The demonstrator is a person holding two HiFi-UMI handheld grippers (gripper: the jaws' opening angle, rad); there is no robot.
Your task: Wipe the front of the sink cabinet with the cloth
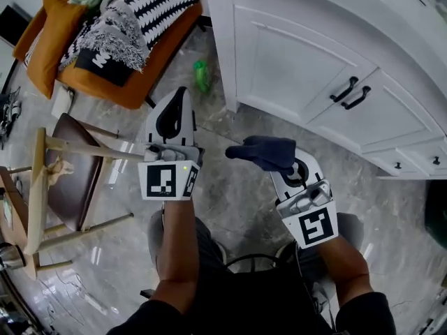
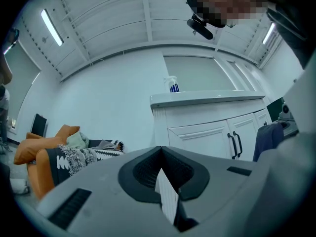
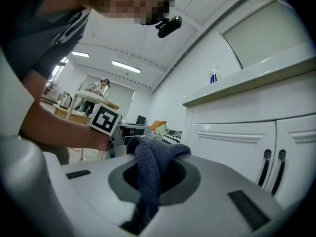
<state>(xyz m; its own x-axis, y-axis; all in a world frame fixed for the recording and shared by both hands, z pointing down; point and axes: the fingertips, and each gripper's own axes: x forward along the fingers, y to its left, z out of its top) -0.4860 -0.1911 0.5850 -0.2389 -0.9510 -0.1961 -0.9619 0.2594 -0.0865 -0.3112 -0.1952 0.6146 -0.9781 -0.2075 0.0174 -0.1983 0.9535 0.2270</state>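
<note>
A dark blue cloth (image 1: 265, 152) is pinched in my right gripper (image 1: 290, 169), which is shut on it; the cloth (image 3: 150, 172) bunches up over the jaws. The white sink cabinet (image 1: 307, 68) with black door handles (image 1: 349, 93) stands ahead and to the right, a short way beyond the cloth. It shows as a white cabinet (image 3: 247, 137) in the right gripper view and as a cabinet (image 2: 207, 127) in the left gripper view. My left gripper (image 1: 174, 114) is shut with nothing in it, held over the floor left of the cabinet.
An orange sofa (image 1: 84, 54) with a black-and-white blanket (image 1: 140, 12) lies at the upper left. A wooden chair (image 1: 63, 180) stands at the left. A green object (image 1: 202, 75) lies on the marble floor by the cabinet's corner. A spray bottle (image 2: 173, 85) stands on the counter.
</note>
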